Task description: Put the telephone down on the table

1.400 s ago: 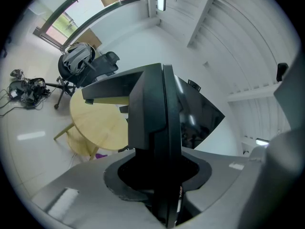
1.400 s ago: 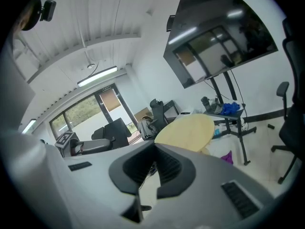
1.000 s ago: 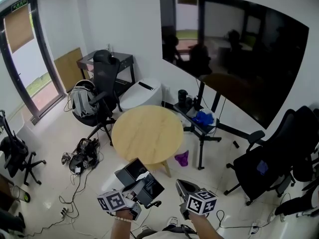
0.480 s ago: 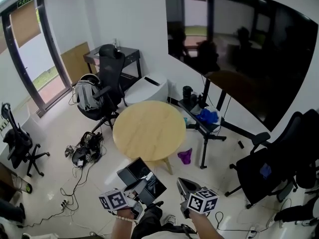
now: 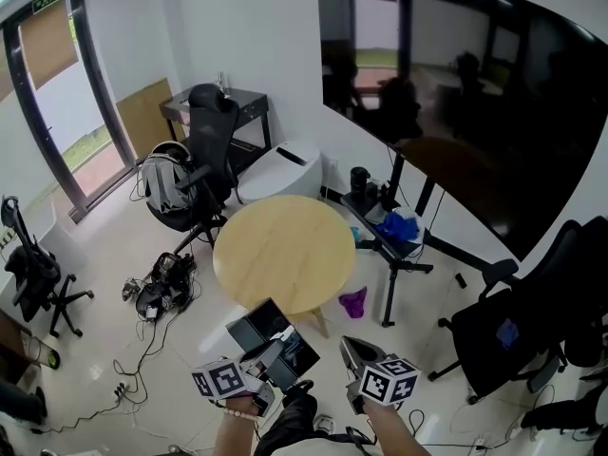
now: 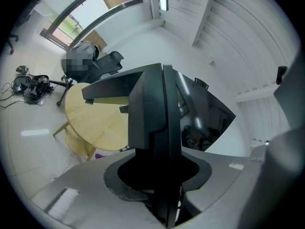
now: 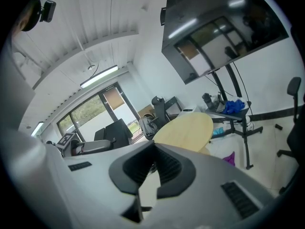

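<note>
While the telephone (image 5: 274, 342) is pinched on edge by the left hand-held gripper (image 6: 160, 171), it hangs over the floor on the near side of the round wooden surface (image 5: 285, 250), not yet above it. The right hand-held gripper (image 7: 155, 151) is pressed together on nothing and sits just beside the load, also short of the surface.

Risks, as judged:
- The grip is narrow and on one edge only. The telephone may pivot or slip if tilted on the way over.
- Letting go before the telephone is above the surface would drop it to the floor.
- A steep set-down could strike the near rim.

Surroundings, placed from the surface:
- Nothing lies on top, so the landing spot is unobstructed.
- Left of it, a tangle of cables (image 5: 161, 288) lies on the floor. This is a trip hazard.
- Right of it, a purple scrap (image 5: 352, 300) lies by a black stand (image 5: 394, 250).
- Behind it stands an office chair (image 5: 195, 174).
</note>
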`<state>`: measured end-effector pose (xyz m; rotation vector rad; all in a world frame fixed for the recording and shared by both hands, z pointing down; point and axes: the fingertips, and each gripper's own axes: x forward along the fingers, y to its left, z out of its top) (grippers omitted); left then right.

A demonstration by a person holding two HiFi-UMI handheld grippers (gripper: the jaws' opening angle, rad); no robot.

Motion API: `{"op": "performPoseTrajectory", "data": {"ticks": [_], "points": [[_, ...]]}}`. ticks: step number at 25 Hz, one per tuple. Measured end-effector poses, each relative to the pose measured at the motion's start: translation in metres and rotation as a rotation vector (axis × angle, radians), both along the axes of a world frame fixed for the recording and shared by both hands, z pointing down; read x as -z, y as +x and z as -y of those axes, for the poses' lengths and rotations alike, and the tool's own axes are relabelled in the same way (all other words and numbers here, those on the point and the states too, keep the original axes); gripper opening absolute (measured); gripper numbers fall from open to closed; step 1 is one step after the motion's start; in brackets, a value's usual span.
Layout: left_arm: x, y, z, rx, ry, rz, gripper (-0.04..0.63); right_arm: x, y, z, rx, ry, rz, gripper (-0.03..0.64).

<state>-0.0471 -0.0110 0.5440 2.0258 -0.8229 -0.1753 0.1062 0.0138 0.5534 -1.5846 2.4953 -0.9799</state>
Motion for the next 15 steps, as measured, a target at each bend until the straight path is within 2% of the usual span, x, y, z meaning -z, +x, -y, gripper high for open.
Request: {"op": "performPoseTrajectory", "data": {"ticks": [7,15], "points": [[-0.009,0.006,0.034,-0.006,-0.020,-0.013,0.166,-0.003,0.006,0.032,-0.007,-0.012,-0.015,0.005],[-0.021,0.006,0.097,-0.023,-0.052,-0.024,0.166,-0.006,0.003,0.092,-0.015,-0.035,-0.032,0.005]]}}
